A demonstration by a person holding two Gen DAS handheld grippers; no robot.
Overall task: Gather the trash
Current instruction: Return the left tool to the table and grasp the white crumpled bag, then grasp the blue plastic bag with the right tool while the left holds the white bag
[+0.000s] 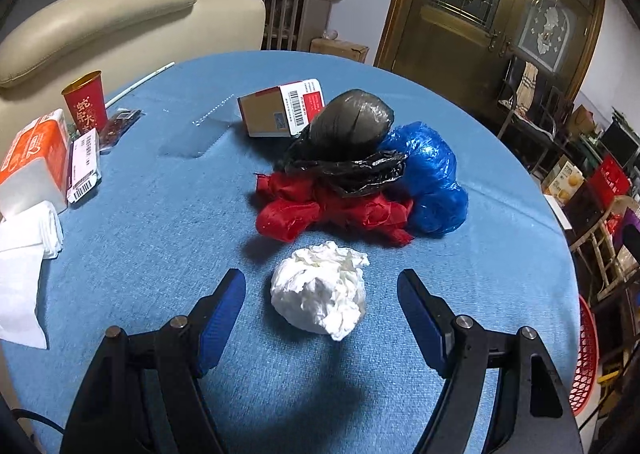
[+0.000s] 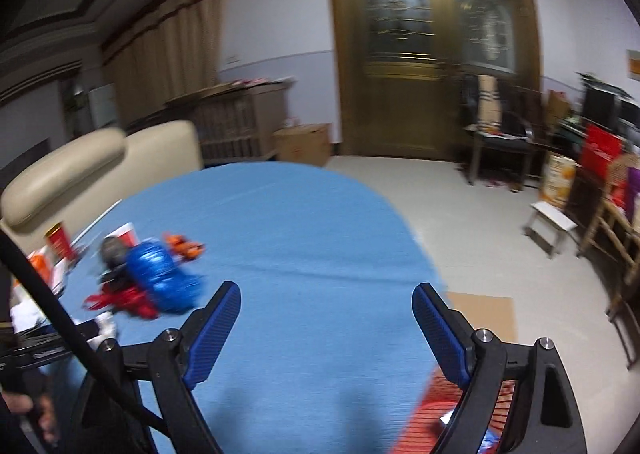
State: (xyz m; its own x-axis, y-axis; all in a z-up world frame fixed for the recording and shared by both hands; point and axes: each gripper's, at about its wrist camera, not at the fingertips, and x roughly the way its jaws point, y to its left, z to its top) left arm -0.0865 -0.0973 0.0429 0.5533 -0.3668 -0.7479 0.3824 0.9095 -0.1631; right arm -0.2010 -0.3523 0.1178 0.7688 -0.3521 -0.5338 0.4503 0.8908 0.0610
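Blue table, barcode-labelled box

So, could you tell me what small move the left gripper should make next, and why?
Probably ease the left gripper a little further forward and down, then close on the crumpled white tissue. Its fingers stand open on either side of the tissue without touching it, and the tissue lies alone on the blue tablecloth, clear of the bag pile.
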